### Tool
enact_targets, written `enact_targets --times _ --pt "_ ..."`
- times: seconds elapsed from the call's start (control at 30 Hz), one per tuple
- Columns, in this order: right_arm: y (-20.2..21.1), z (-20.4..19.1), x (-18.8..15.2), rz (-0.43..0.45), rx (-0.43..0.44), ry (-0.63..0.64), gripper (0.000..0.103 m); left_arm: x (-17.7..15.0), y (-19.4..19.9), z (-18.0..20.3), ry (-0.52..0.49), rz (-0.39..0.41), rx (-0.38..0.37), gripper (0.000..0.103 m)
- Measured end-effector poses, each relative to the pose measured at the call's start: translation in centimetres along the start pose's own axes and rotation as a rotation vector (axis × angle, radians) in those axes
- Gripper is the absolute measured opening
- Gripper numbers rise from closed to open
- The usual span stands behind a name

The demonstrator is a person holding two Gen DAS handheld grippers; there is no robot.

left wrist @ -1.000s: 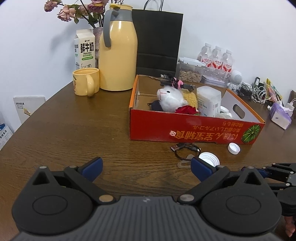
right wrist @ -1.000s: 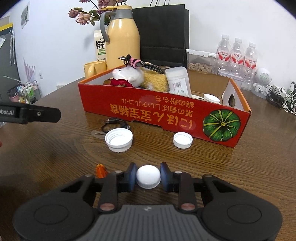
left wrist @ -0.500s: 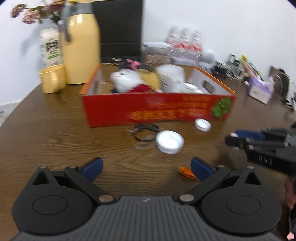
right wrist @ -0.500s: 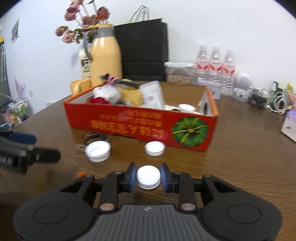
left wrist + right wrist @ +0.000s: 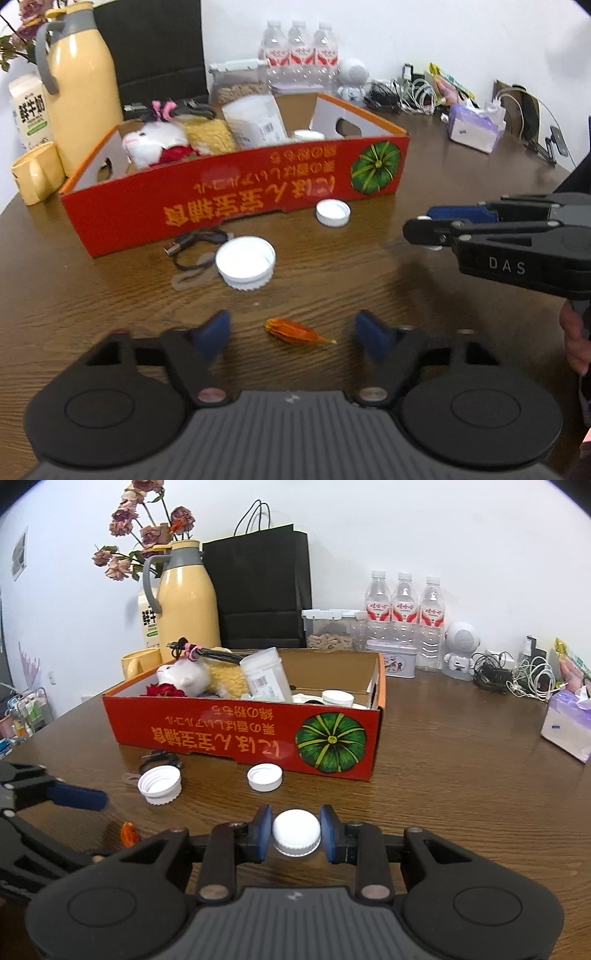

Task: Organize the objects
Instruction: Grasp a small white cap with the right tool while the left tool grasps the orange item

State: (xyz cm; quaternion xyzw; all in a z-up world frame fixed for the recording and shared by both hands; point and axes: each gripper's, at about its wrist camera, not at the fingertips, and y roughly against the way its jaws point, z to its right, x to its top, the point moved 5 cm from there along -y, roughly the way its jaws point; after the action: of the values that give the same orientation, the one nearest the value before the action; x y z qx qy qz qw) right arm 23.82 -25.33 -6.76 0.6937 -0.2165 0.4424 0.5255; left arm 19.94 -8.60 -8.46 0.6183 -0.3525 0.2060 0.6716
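The left gripper [image 5: 291, 328], jaws just closing, straddles an orange bit [image 5: 295, 331] without touching it. The right gripper [image 5: 296, 830] pinches a white cap [image 5: 296, 832] above the table's [image 5: 461, 794] near edge.

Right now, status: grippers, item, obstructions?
Right gripper shut on white cap. Left gripper open, jaws just been closing around orange scrap, not touching. Path to red box clear.

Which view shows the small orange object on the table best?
The left wrist view: the orange object lies whole on the table between the open left gripper's fingers. The right wrist view shows only a sliver of it behind the left gripper's arm.
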Motion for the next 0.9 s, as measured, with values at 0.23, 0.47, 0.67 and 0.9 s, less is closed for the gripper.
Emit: enact_targets --times 0.23,0.47,0.67,0.9 --pt "0.2 -0.2 -0.1 0.007 0.019 0.005 0.027 0.0 0.1 0.7 -0.027 0.024 -0.023 0.047" --pt "0.2 -0.5 -0.3 0.007 0.024 0.017 0.027 0.0 0.4 1.8 -0.065 0.030 -0.041 0.011" --pt "0.2 -0.5 -0.3 0.008 0.024 0.017 0.027 -0.1 0.5 1.6 -0.052 0.032 -0.039 0.011" --pt "0.3 -0.5 -0.4 0.011 0.024 0.018 0.027 0.2 1.1 0.6 -0.017 0.051 -0.013 0.020"
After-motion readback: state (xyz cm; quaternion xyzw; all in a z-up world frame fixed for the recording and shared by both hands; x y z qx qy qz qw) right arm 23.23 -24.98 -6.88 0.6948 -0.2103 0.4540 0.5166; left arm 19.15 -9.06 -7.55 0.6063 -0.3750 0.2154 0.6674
